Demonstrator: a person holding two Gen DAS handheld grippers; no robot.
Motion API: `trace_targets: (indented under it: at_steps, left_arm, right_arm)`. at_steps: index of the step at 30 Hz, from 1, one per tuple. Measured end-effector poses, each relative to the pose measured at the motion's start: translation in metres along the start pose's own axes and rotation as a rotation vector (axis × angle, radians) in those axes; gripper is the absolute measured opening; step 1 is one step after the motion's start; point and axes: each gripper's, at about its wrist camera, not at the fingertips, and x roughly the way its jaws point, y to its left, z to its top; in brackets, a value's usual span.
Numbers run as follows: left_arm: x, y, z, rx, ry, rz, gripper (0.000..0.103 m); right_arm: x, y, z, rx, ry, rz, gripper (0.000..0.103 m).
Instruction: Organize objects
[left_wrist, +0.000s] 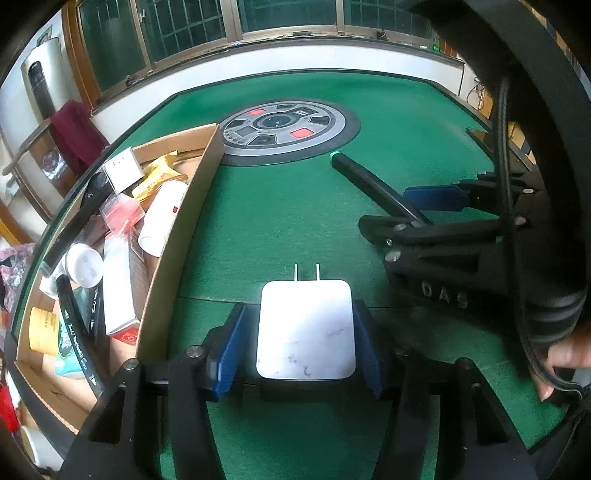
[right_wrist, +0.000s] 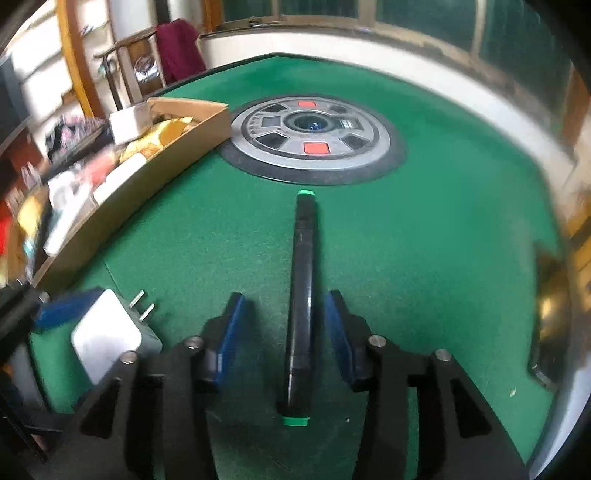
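On the tabletop (left_wrist: 295, 206), left tool (left_wrist: 295, 343) pinches the charger (left_wrist: 306, 328) by its flat sides; rigid, smooth, probably light. Right tool (right_wrist: 282, 332) is spread astride the marker (right_wrist: 301, 295), box (right_wrist: 147, 177) at ten o'clock; grip mid-barrel.

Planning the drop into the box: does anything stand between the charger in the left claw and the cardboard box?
Nothing visible does. The white charger sits between the left claw's pads, and only bare felt separates it from the cardboard box wall.

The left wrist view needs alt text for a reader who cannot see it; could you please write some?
The left gripper clamps a white plug adapter, prongs forward, over a green felt table. To its left sits a cardboard box full of items; to its right, the right gripper straddles a black marker.
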Motion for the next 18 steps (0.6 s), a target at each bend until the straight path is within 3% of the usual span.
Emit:
trace_targets:
  at_steps: [1, 2, 3, 13, 18]
  left_arm:
    - [0.000, 0.000, 0.000, 0.006, -0.002, -0.010, 0.041]
    - [-0.001, -0.001, 0.000, 0.009, -0.005, -0.006, 0.040]
    - [-0.001, -0.003, 0.000, 0.012, -0.008, 0.001, 0.040]
    - [0.001, 0.012, 0.003, -0.081, -0.004, -0.065, 0.039]
    - [0.003, 0.015, 0.004, -0.108, -0.002, -0.075, 0.039]
  right_arm:
    - [-0.001, -0.004, 0.000, 0.030, 0.002, 0.012, 0.041]
    - [-0.002, -0.006, 0.001, 0.024, -0.002, -0.013, 0.031]
    - [-0.003, -0.009, 0.001, 0.030, -0.001, -0.016, 0.012]
    - [-0.023, -0.020, 0.002, 0.102, -0.065, 0.041, 0.012]
    - [-0.018, -0.020, 0.002, 0.112, -0.054, 0.061, 0.012]
